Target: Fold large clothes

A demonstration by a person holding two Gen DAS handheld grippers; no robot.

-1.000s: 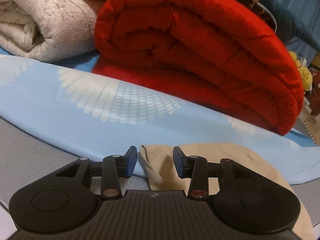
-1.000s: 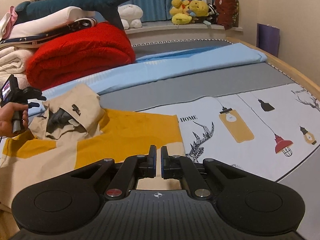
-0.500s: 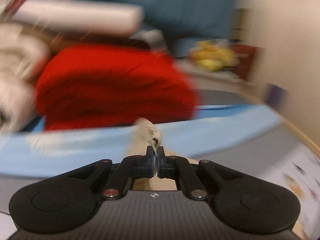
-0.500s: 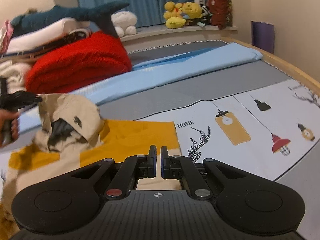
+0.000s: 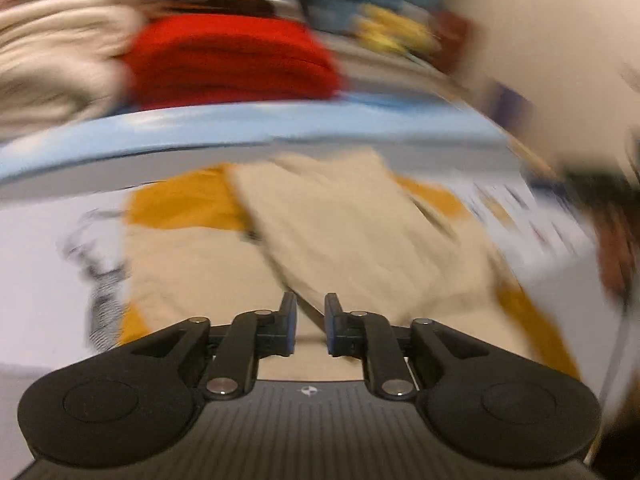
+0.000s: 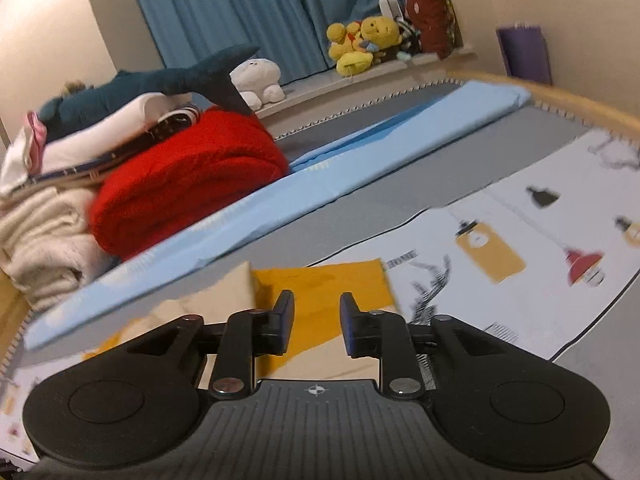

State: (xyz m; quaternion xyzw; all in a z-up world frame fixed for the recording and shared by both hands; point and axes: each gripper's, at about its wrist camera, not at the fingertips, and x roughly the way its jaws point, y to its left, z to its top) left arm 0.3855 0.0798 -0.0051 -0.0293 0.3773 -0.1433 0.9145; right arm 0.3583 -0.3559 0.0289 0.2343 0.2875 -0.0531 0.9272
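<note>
Change from half a second ago: the left gripper [image 5: 307, 322] was pinched on a beige fold of the garment; its jaws now stand apart with nothing between them. The right gripper [image 6: 316, 322], shut on nothing at that time, also has its jaws apart and empty. The left wrist view is heavily motion-blurred.

Task item: the beige-and-mustard jacket [image 5: 340, 224] lies on the bed, spread out from 12 to 2 o'clock of the left gripper, a beige panel folded over the mustard section. In the right wrist view the same garment [image 6: 328, 292] sits directly under and ahead of the fingers, mustard part at 12 o'clock, beige part at 10 o'clock. Whether either gripper touches the cloth cannot be told.

Surface: a printed bedsheet [image 6: 520, 280] with lamp drawings and the word "HOME", at 2 to 3 o'clock of the right gripper; a grey band beyond it, then a light blue sheet [image 6: 360, 152] running across.

Room: red folded blanket [image 6: 192, 176] at 11 o'clock, with cream blankets [image 6: 44, 240] touching its left side and stacked bedding on top. A plush shark [image 6: 168, 84] rests on that stack. Yellow plush toys [image 6: 368, 40] sit on the window ledge before blue curtains [image 6: 240, 8]. A wooden bed frame [image 6: 560, 96] curves at 1 o'clock.
</note>
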